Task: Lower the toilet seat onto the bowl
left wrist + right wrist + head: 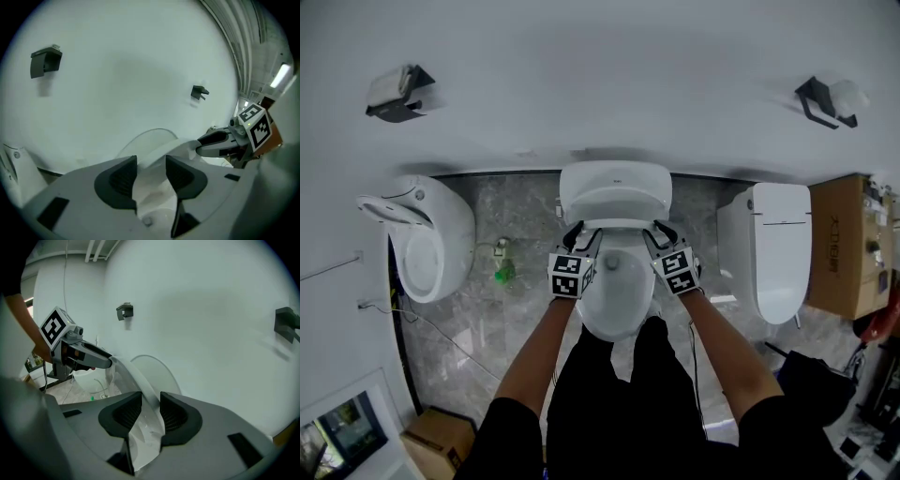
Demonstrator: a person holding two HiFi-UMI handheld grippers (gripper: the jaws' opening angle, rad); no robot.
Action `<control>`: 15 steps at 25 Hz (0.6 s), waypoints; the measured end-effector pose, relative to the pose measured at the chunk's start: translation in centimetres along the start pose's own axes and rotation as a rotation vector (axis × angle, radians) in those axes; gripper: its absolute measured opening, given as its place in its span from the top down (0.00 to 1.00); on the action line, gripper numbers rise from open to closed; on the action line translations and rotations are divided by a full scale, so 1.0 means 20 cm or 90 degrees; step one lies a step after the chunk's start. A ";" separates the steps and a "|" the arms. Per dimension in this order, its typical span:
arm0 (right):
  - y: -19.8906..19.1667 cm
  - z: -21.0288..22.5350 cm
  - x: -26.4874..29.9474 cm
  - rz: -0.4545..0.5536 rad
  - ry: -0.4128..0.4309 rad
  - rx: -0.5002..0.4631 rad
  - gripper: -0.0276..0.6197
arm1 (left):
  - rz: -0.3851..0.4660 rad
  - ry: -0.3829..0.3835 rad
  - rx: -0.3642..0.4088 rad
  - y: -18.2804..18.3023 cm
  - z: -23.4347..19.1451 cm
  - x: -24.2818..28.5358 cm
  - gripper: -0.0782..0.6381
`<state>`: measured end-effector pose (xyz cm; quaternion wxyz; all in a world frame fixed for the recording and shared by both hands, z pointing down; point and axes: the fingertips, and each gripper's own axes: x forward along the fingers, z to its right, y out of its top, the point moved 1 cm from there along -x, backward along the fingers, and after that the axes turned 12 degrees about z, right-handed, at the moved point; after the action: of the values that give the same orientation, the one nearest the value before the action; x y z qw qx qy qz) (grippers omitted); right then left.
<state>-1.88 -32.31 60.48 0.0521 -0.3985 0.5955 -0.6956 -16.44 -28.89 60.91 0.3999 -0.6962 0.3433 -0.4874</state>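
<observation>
A white toilet stands against the wall, its lid (616, 190) upright and its bowl (617, 300) open below. The toilet seat (619, 225) is tilted partway between lid and bowl. My left gripper (581, 236) holds the seat's left rim, and my right gripper (659, 232) holds its right rim. In the left gripper view the seat rim (174, 149) fills the gap between the left gripper's (151, 171) pads and runs on to the right gripper (206, 144). In the right gripper view the rim (133, 376) passes between the right gripper's (151, 411) pads, with the lid (161, 373) behind it.
Another toilet fixture (422, 234) stands at the left and one with a closed lid (778, 248) at the right. A cardboard box (839, 244) sits far right. Paper holders (398, 94) (830, 101) hang on the wall. A green object (504, 274) lies on the floor.
</observation>
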 end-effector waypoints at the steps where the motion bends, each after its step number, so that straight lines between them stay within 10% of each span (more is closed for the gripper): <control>1: 0.00 -0.01 -0.02 -0.002 -0.001 -0.001 0.75 | -0.003 0.001 0.003 -0.01 0.01 -0.02 0.62; 15: -0.09 -0.21 -0.22 -0.015 0.014 0.001 0.74 | -0.014 -0.008 0.019 -0.13 0.13 -0.26 0.62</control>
<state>-0.86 -26.04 60.04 0.0377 -0.3982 0.5906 -0.7009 -15.29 -22.71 60.66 0.4072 -0.6967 0.3259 -0.4926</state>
